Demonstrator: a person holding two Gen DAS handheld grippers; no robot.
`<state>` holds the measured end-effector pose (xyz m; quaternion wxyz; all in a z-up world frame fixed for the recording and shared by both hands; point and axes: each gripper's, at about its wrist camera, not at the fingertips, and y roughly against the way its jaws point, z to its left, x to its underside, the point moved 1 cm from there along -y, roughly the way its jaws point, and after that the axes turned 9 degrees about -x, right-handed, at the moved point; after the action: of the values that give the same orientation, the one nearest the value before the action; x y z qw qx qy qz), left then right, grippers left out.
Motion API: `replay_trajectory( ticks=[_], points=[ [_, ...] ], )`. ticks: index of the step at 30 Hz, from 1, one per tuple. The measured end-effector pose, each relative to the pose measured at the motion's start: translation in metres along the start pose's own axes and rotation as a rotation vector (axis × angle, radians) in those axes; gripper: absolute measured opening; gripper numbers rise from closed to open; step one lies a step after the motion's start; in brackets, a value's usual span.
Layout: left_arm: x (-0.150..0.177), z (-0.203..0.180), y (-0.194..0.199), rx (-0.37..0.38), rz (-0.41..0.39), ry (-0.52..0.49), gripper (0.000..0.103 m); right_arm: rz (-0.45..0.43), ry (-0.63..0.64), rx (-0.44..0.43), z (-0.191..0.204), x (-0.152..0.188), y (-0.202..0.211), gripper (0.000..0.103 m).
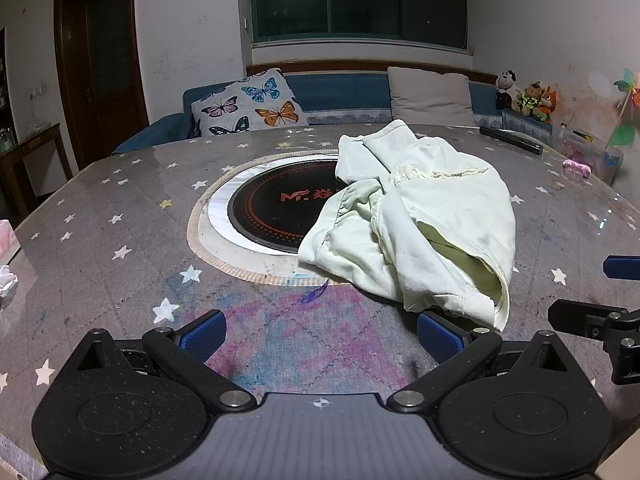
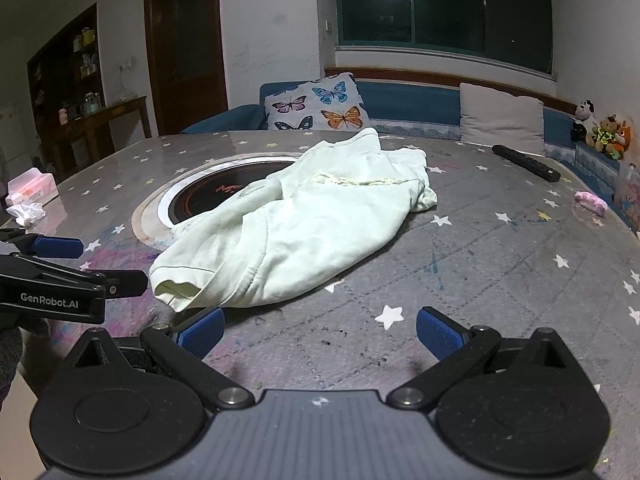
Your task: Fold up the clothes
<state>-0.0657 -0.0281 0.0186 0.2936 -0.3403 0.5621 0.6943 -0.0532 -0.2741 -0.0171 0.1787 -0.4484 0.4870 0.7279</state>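
The garment (image 1: 416, 224), a pale green piece of clothing, lies crumpled in a loose heap on the tabletop (image 1: 120, 208). Its far-left portion overlaps the right part of the round black cooktop (image 1: 276, 208) set into the tabletop centre. A frayed seam runs across the upper layer of the garment. A hem opening faces the near edge, with a darker green lining visible inside it in the left wrist view.

Left gripper (image 1: 320, 334): jaws released, spread wide, holding nothing. It sits low over a pink and blue stained patch of the tabletop. Its right pad (image 1: 438, 336) is just beside the near hem of the garment; contact cannot be confirmed.

Right gripper (image 2: 320, 334): jaws released, spread wide, holding nothing. Its left pad (image 2: 202, 334) is just beside the near corner of the garment (image 2: 288, 224); its right pad is over bare tabletop (image 2: 500, 264). In this view the left gripper enters from the left edge, near the same corner of the garment.

Other items on the tabletop, all well apart from the garment:
- remote (image 2: 526, 162), far right;
- pink object (image 2: 591, 202), right edge;
- tissue box (image 2: 30, 188) and crumpled tissue (image 2: 28, 212), left edge.

Behind the tabletop stands a blue sofa (image 1: 340, 92) carrying a butterfly cushion (image 1: 248, 104) and a grey cushion (image 1: 432, 96).
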Motion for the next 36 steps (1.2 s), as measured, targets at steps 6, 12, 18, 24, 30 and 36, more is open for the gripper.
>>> replay_trajectory(
  ticks=[6,12,18,24,30,36],
  points=[
    [-0.001,-0.002,0.0,0.003,-0.001,-0.007,0.103,0.004,0.006,-0.003,0.001,-0.001,-0.001,0.103],
    [-0.003,-0.003,-0.003,0.002,0.004,-0.009,0.103,0.01,0.01,-0.008,0.003,-0.003,-0.005,0.103],
    [-0.004,-0.002,-0.006,0.001,0.005,-0.009,0.103,0.018,0.016,-0.016,0.005,-0.005,-0.011,0.103],
    [-0.007,-0.002,-0.009,-0.004,0.005,-0.011,0.103,0.021,0.02,-0.023,0.006,-0.009,-0.014,0.103],
    [-0.012,0.001,-0.014,-0.013,-0.001,-0.012,0.103,0.021,0.037,-0.031,0.007,-0.016,-0.019,0.103],
    [-0.023,0.005,-0.019,-0.016,-0.018,-0.018,0.103,0.017,0.053,-0.043,0.007,-0.03,-0.027,0.101]
  ],
)
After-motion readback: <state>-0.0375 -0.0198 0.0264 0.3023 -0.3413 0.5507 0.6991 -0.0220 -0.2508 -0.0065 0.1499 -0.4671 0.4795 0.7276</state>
